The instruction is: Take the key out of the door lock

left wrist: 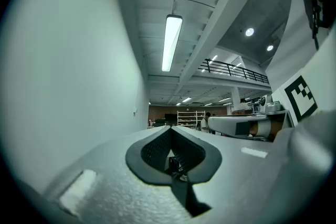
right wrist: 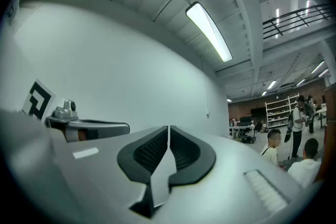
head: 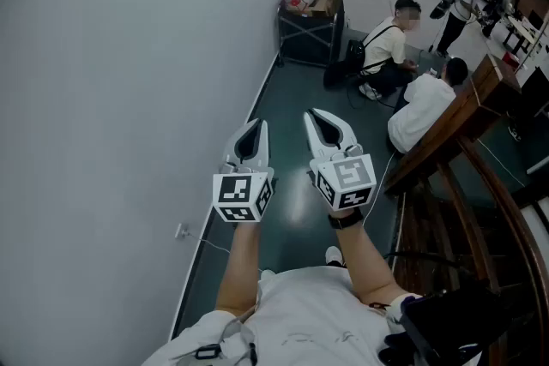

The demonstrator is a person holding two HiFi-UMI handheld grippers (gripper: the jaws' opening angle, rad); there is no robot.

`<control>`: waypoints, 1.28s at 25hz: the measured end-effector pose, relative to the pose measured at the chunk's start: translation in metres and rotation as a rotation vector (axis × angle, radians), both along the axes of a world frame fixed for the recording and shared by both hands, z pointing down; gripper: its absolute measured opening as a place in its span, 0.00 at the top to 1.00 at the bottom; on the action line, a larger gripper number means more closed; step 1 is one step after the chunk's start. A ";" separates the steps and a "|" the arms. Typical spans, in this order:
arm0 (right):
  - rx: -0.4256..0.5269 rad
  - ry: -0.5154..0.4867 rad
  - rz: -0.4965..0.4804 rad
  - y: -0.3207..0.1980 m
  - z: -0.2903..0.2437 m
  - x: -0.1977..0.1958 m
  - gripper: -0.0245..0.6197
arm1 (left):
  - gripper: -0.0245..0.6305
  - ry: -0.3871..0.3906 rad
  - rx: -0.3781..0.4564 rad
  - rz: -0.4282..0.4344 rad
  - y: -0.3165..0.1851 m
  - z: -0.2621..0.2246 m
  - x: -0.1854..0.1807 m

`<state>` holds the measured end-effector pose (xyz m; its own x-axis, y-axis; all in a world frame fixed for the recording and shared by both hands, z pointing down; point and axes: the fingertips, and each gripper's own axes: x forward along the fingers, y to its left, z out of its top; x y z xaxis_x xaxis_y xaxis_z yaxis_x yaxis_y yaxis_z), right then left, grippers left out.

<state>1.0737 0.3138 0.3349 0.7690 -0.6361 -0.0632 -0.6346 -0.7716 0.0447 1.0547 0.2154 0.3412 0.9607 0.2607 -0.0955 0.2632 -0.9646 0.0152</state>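
No key and no door lock show in any view. In the head view both grippers are held side by side above a dark green floor, pointing away from me. My left gripper is shut, its tips together with nothing between them. My right gripper is also shut and empty, with only a thin slit between the pads. The left gripper view shows the closed left gripper aimed along a white wall, with the right gripper beside it. In the right gripper view, the closed right gripper has the left gripper to its left.
A tall white wall runs along the left, with a small socket low on it. A dark wooden handrail stands at the right. Two people sit on the floor ahead, by a cart with boxes. Shelves stand at the far end.
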 end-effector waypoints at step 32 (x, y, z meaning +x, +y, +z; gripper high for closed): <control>0.040 0.000 0.182 -0.043 0.006 -0.072 0.97 | 0.96 0.007 -0.084 0.160 -0.045 0.007 -0.066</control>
<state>1.0015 0.2705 0.3411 0.8711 -0.4835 -0.0856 -0.4844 -0.8748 0.0115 0.9883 0.1707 0.3485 0.9070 0.4008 -0.1296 0.4134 -0.9059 0.0920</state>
